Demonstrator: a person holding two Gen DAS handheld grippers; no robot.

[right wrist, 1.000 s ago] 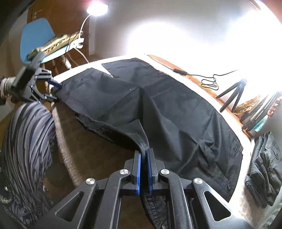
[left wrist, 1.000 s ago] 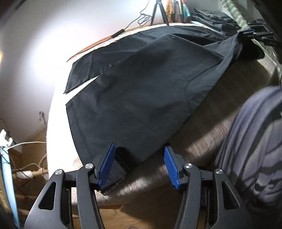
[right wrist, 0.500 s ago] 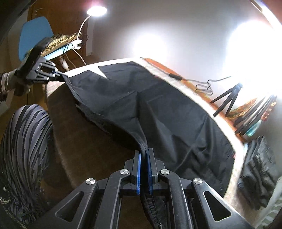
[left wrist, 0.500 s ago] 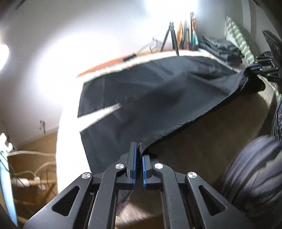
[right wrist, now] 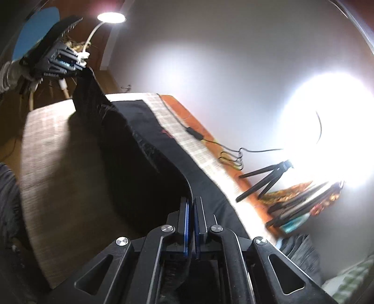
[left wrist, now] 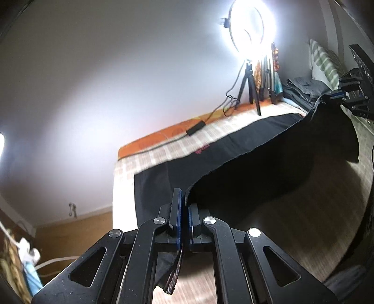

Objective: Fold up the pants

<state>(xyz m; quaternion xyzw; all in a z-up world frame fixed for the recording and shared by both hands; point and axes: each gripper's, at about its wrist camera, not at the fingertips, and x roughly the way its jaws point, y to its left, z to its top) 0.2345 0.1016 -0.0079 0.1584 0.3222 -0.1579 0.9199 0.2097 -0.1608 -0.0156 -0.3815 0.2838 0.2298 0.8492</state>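
The black pants (left wrist: 268,163) are lifted by their near edge off the checked beige bed cover (left wrist: 292,222), while their far part still lies on it. My left gripper (left wrist: 184,205) is shut on one end of the raised edge. My right gripper (right wrist: 192,205) is shut on the other end of the pants (right wrist: 145,145). In the left wrist view the right gripper (left wrist: 336,94) holds the cloth at the far right. In the right wrist view the left gripper (right wrist: 79,67) holds it at the upper left. The raised cloth hangs in a sagging fold between them.
A bright ring light (left wrist: 252,25) on a small tripod (left wrist: 247,91) stands at the bed's far edge by the wall, with a black cable (left wrist: 196,128). Folded dark clothes (left wrist: 301,91) lie at the far right. A desk lamp (right wrist: 109,17) and a blue chair (right wrist: 35,30) stand left.
The left gripper went from open around the pants' edge to shut on it. Both grippers have lifted the near edge up and toward the wall, so more bare bed cover shows.
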